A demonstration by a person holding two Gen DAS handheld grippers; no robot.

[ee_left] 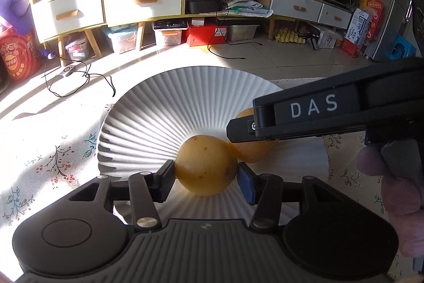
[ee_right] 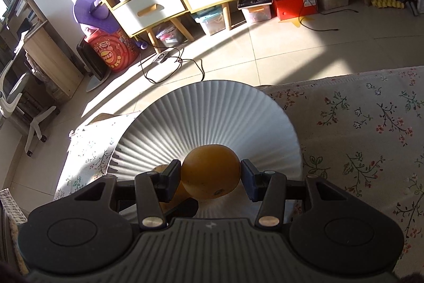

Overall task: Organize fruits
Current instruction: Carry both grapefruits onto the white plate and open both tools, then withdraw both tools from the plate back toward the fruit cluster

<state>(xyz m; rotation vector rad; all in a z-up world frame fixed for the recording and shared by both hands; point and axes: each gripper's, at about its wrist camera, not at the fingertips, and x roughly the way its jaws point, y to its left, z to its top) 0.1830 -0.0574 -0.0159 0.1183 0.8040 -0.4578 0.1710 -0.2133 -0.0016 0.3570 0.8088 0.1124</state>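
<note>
1. "DAS" stands in white capital letters on the side of the right gripper [ee_left: 238,133], seen from the left wrist view.
2. A blue-and-white carton [ee_left: 358,28] on the floor at the right carries handwriting-style lettering, too small to read.
3. The red drum [ee_right: 114,52] bears yellow characters, illegible.

both wrist views close, sharing plate [ee_left: 164,97]
</note>
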